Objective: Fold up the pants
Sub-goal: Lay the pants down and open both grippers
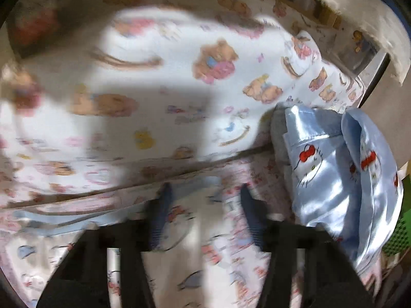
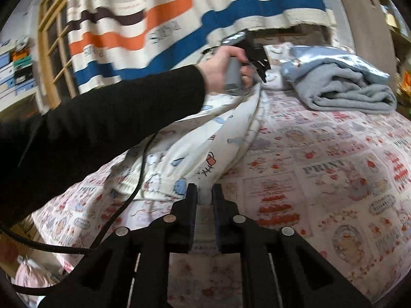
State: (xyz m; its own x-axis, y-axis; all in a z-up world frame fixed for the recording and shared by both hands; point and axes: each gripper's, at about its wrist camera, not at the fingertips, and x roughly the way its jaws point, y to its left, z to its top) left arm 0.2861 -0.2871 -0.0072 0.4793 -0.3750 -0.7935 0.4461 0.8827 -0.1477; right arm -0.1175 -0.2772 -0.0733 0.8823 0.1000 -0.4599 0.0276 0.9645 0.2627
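White printed pants [image 2: 205, 143] stretched between two hand-held grippers over a bed, fold not yet completed.

Right gripper [image 2: 204, 192]: jaws nearly together, apparently pinching the elastic waistband end of the pants, though the contact itself is hard to see. Left gripper [image 1: 204, 192]: jaws spread apart above the cloth, pads clear of it, so released; in the right wrist view it is carried by the person's hand [image 2: 221, 66] in a black sleeve [image 2: 102, 123] at the far end of the garment. The pants lie as a raised, rumpled ridge on the patterned bedsheet [image 2: 321, 179], still full length. A folded grey and blue pile [image 2: 341, 87] sits near the bed's far corner. Judged progress: early; halving lengthwise, flattening and stacking appear to remain.
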